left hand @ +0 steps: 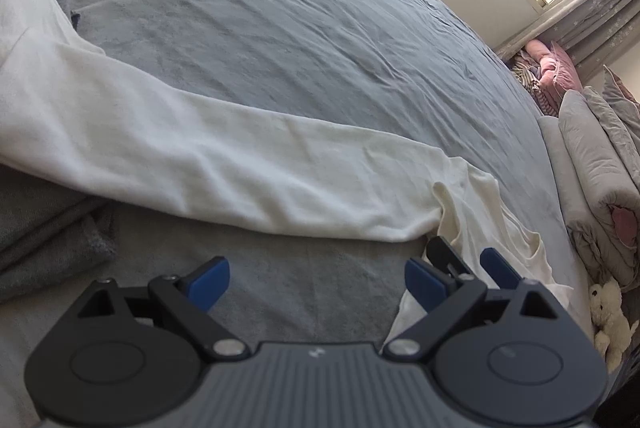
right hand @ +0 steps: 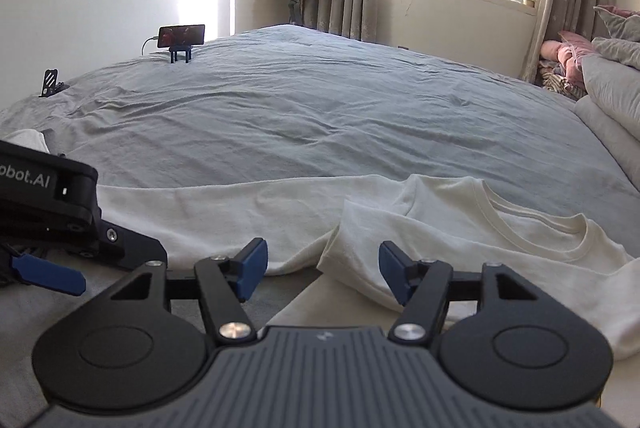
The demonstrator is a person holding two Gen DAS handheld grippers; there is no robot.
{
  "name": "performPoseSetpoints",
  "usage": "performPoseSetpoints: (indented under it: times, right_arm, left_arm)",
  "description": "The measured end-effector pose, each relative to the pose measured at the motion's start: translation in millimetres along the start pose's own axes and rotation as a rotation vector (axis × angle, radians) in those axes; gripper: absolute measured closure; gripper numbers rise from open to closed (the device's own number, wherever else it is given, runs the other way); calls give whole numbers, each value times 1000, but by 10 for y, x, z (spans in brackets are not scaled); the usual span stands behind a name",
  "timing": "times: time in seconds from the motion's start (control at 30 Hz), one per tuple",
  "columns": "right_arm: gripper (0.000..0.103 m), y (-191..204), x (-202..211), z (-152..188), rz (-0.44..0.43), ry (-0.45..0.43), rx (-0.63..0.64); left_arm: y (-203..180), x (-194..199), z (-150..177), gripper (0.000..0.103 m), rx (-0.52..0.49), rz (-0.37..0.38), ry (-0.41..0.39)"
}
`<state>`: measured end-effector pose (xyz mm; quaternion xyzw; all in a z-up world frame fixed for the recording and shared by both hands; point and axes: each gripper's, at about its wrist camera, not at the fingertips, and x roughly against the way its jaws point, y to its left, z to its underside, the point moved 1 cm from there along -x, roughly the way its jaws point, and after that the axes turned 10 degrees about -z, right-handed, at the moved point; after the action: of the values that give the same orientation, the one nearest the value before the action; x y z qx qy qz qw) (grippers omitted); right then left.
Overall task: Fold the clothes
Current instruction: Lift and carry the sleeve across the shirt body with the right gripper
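Your white long-sleeved shirt (right hand: 460, 224) lies across the near side of the grey bed sheet (right hand: 320, 115), with its body folded into a long band running left and the neckline (right hand: 532, 224) off to the right. A sleeve (right hand: 360, 268) is doubled back over the front, and its edge sits just ahead of your right claw (right hand: 322, 274).

Both claws are empty. The right claw stands open over that sleeve fold, blue pads apart and nothing pinched between them. The left claw (left hand: 316, 282) is open too and hangs above bare sheet, just short of the band's near edge (left hand: 280, 224). In the right-hand view the left claw's body shows at the far left, close beside the right one.

By the look of it, you are between folds: a lengthwise fold is laid, and the cross fold remains. Next you likely need two fresh grips, one on the neck end and one further along the band. Take all layers at once, or the lower layer may drag and spoil the crease. A phone on a stand (right hand: 181, 39) sits well clear at the far side.
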<state>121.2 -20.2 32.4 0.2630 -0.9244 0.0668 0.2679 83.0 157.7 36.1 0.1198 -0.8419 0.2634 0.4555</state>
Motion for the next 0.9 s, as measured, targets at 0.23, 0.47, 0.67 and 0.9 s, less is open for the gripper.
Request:
performPoseSetpoints:
  times: [0.23, 0.47, 0.67, 0.9]
  right_arm:
    - [90, -142, 257, 45, -15, -29, -85]
    - [90, 37, 943, 342, -159, 15, 79]
    - [89, 19, 1080, 569, -187, 84, 117]
    - [87, 28, 1120, 684, -195, 102, 94]
  left_arm:
    - [21, 19, -18, 8, 14, 14, 5]
    - [-2, 21, -3, 8, 13, 19, 3]
    - [-53, 28, 31, 8, -15, 26, -1]
    - [-93, 19, 57, 8, -36, 33, 1]
